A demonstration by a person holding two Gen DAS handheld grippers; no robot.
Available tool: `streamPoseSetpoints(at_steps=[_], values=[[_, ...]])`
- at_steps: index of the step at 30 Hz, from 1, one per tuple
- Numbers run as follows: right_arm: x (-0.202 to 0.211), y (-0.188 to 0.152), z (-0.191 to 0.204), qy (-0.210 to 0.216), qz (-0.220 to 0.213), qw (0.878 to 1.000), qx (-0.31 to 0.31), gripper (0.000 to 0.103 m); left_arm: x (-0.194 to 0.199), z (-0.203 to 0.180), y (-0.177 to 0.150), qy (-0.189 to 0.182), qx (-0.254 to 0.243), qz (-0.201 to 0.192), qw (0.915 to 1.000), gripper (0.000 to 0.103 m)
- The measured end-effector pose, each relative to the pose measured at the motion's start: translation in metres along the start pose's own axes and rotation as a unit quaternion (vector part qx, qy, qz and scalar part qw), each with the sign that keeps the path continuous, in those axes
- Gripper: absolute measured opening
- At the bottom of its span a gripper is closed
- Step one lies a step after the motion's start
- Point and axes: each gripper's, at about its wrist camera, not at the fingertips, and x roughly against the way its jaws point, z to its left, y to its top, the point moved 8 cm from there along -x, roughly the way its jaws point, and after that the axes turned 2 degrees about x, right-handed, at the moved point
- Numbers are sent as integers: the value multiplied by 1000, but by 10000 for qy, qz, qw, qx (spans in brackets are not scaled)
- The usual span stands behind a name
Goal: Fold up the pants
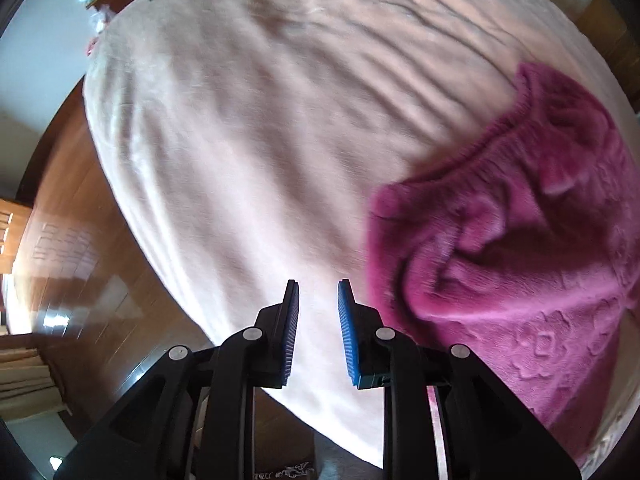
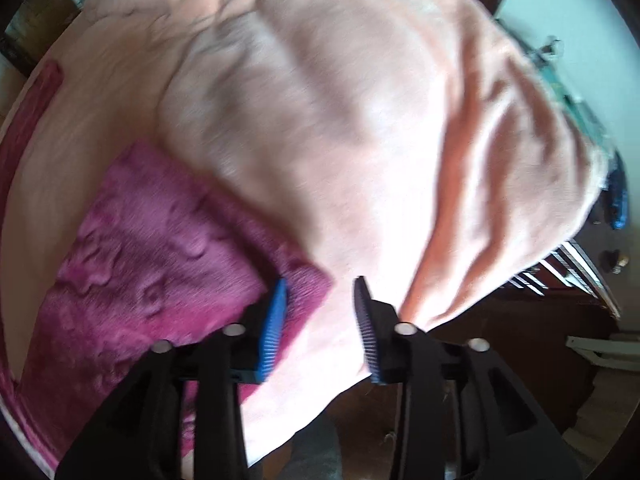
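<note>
Left wrist view: the left gripper (image 1: 318, 286) points down over a pale pink blanket (image 1: 240, 128) that covers the bed, and its blue-padded fingers (image 1: 347, 320) stand a little apart with nothing between them, only blanket showing through the gap. The pants (image 1: 520, 248), magenta fleece with an embossed flower pattern, lie at the right of the frame, gathered waistband curving toward the upper right. Their right side runs out past the edge of the picture, so the full shape can't be made out. A glossy wooden floor (image 1: 72, 264) shows at the lower left; dark lettering at the top of the blanket is cut off and unreadable.

Over to the right wrist view: the right gripper (image 2: 322, 286) is spread wider, and its left pad (image 2: 274, 324) sits over a corner of the pants (image 2: 152, 272), which fill the lower left. No pinch here; the pads are clear of the cloth. A raised fold of the blanket (image 2: 340, 120) lies across the upper edge of the pants. This frame is blurred, and the clutter at the right edge stays hard to identify. No containers show in either view.
</note>
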Motion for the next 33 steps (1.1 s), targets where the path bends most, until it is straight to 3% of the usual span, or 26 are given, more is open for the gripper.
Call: streamPoseSetpoints(at_steps=[3, 6, 10, 13, 17, 23, 27, 29, 31, 33], values=[[6, 2, -15, -288, -36, 9995, -93, 41, 10, 11, 18, -292, 268, -78, 9992, 21], [13, 5, -6, -426, -78, 9990, -63, 41, 26, -8, 45, -676, 222, -228, 9972, 21], [24, -2, 40, -319, -133, 9993, 135, 41, 40, -74, 91, -1299, -83, -342, 9909, 22], [29, -9, 84, -141, -136, 9991, 373, 41, 40, -128, 120, -1690, -382, -276, 9845, 29], [35, -25, 133, 94, 18, 9985, 538, 41, 20, -199, 160, -2425, -581, 74, 9684, 34], [45, -60, 187, 241, 192, 9948, 974, 41, -20, -260, 195, -2773, -991, 254, 9553, 45], [50, -84, 230, 357, 308, 9900, 1329, 41, -46, -277, 203, -2735, -1214, 452, 9531, 45], [52, -89, 246, 402, 318, 9877, 1475, 41, -59, -280, 208, -2701, -1148, 565, 9543, 39], [54, -93, 264, 441, 310, 9853, 1620, 41, -64, -279, 214, -2633, -1067, 536, 9573, 22], [56, -94, 282, 465, 293, 9833, 1733, 41, -65, -279, 221, -2686, -959, 549, 9569, 19]])
